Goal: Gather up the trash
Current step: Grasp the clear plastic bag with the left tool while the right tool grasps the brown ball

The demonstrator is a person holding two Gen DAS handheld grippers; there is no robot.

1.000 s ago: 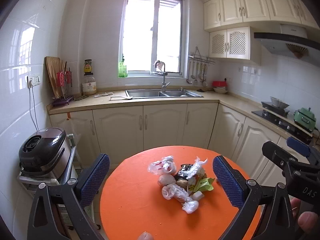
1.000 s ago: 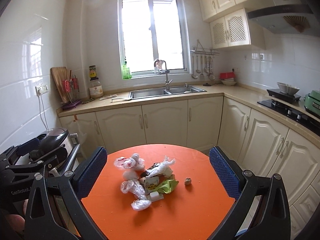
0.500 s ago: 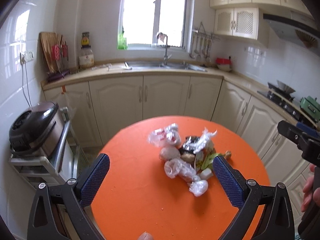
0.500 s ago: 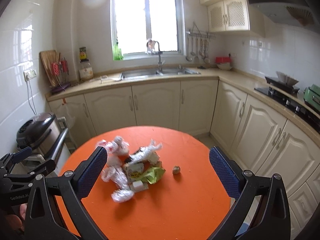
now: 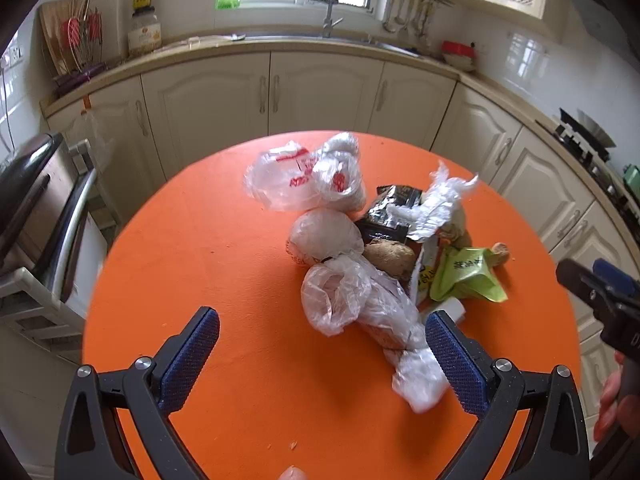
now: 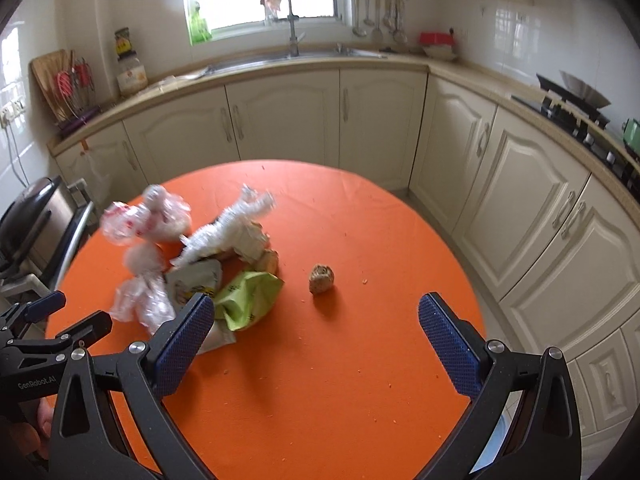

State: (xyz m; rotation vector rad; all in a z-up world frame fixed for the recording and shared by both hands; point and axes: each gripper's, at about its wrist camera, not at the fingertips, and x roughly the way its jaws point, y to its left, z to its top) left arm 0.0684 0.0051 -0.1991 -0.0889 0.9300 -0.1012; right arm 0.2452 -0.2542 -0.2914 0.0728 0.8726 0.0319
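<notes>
Hovering over the table (image 5: 192,240), round and orange, with nothing gathered yet; carrying a heap of trash toward the middle, ahead of both tools.

Left gripper (image 5: 320,360) gaping wide, holding nothing; right gripper (image 6: 316,340) likewise spread and empty, its left pad overlapping the near edge of the heap in its own view.

Lying just ahead of the left gripper, reaching between its pads: a clear bag (image 5: 352,300), twisted and crumpled; likely feather-light, limp and slick, so pinching a bunched fold or the twisted tail (image 5: 420,380) near the right pad looking safer than the smooth belly.

Sitting farther off, beyond it: a printed bag (image 5: 304,180), puffed and soft; probably collapsing under the pads, so closing on the gathered neck.

Resting ahead and to the right: a foil wrapper (image 5: 432,204), crinkly, holding its shape somewhat; a green packet (image 6: 248,300) just beside the right gripper's left pad, flat and slippery, best taken by an edge.

Standing alone ahead of the right gripper, centred between its pads: a brown lump (image 6: 321,279), small, seemingly firm; apt to roll if nudged.
</notes>
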